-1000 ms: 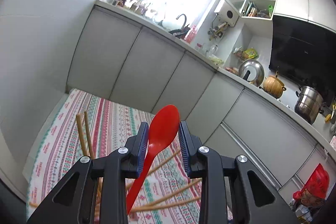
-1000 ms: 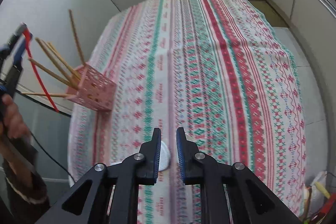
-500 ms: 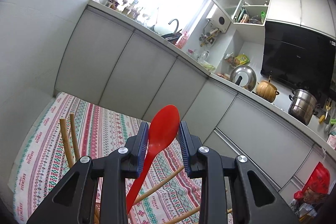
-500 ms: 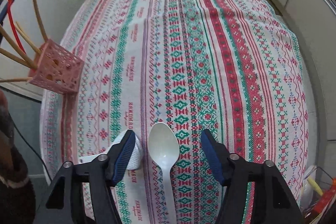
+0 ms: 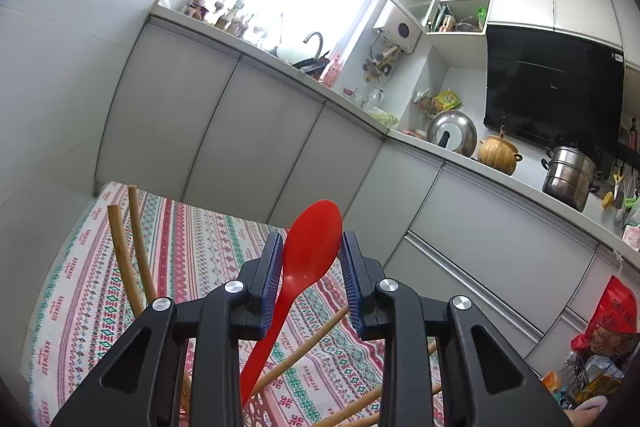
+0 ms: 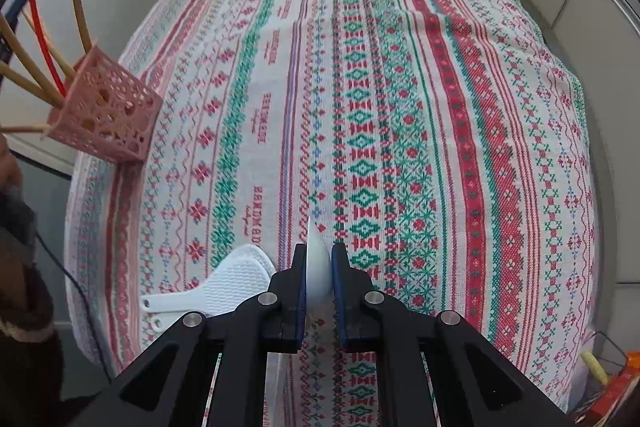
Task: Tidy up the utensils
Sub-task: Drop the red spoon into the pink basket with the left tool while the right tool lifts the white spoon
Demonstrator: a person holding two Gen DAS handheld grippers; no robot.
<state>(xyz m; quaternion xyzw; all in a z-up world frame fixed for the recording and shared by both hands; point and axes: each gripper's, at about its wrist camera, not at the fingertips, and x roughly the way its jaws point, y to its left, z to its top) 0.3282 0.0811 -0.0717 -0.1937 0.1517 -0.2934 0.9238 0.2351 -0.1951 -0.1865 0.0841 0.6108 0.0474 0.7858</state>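
Red spoon [image 5: 310, 259] stood bowl-up between the left gripper's [image 5: 311, 279] fingers, clamped at the bowl, its handle running down toward the pink holder [image 6: 105, 111] at the cloth's [image 6: 400, 87] left edge. Chopsticks [image 6: 28, 75] leaned out of that holder. Right gripper [image 6: 319, 275] was clenched on a white spoon [image 6: 316, 259], turned edge-on, near the cloth's near edge. Two white rice paddles [image 6: 224, 287] lay just left of it.

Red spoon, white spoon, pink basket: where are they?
red spoon [image 5: 314, 243], left wrist view, on its bowl
white spoon [image 6: 318, 261], right wrist view, on its bowl edge
pink basket [image 6: 106, 111], right wrist view, on its lattice wall
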